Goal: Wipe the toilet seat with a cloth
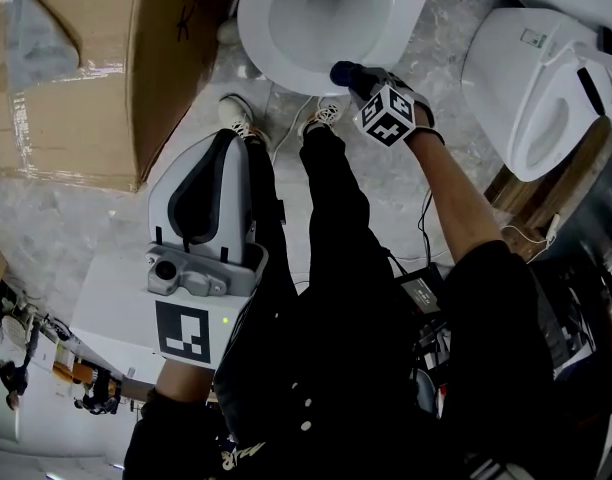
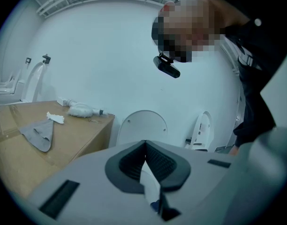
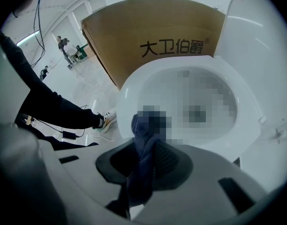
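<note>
In the head view the white toilet seat (image 1: 276, 53) lies at the top, its lid raised. My right gripper (image 1: 352, 78) reaches to the seat's front rim, shut on a dark blue cloth (image 1: 340, 69) that touches the rim. In the right gripper view the cloth (image 3: 142, 125) hangs bunched between the jaws of the right gripper (image 3: 146, 149), over the seat's near edge (image 3: 127, 95). My left gripper (image 1: 226, 140) is held back by the person's legs, away from the toilet. It points at a far wall, and in the left gripper view it (image 2: 145, 146) is shut with nothing gripped.
A large cardboard box (image 1: 96, 78) stands left of the toilet. On its top lie a grey cloth (image 2: 39, 134) and a white bundle (image 2: 81, 110). A second toilet (image 1: 531, 98) sits at the right. Cables (image 1: 426, 288) trail on the marble floor by the person's feet.
</note>
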`<state>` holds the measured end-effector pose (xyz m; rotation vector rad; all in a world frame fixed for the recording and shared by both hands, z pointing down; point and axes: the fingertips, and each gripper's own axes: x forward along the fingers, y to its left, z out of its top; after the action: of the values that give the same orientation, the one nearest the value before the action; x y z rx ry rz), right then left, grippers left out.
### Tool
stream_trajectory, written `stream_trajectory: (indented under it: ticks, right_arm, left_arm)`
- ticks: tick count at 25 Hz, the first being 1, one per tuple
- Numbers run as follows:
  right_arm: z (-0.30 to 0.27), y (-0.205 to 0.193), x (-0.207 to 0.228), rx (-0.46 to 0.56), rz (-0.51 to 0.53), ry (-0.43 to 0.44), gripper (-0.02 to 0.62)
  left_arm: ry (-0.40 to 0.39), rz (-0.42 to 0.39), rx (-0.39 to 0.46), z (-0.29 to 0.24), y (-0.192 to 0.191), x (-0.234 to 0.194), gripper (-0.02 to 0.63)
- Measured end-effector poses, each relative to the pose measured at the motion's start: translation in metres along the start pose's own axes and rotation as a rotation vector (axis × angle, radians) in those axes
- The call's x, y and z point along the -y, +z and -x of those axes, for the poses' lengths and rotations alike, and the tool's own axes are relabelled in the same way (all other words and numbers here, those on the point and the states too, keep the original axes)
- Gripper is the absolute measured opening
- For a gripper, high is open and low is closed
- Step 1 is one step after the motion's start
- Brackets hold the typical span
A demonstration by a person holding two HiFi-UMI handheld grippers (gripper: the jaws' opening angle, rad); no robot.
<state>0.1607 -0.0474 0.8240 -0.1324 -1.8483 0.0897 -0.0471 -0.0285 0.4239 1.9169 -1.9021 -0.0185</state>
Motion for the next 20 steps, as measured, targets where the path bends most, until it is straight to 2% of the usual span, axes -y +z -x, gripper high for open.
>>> stream_trajectory:
  ticks: [10,20]
  right_arm:
    - [-0.008,0.014,-0.026,0.005,0.092,0.042,0.086]
    - [-0.019,0.034,-0.051,0.004,0.280,0.065,0.086]
  left_arm:
    - [0.007,0.006,0.001,0.003,0.000,-0.005,0.009]
    - [0.022,0.014,0.000,0.007,-0.002,-0.015,0.009]
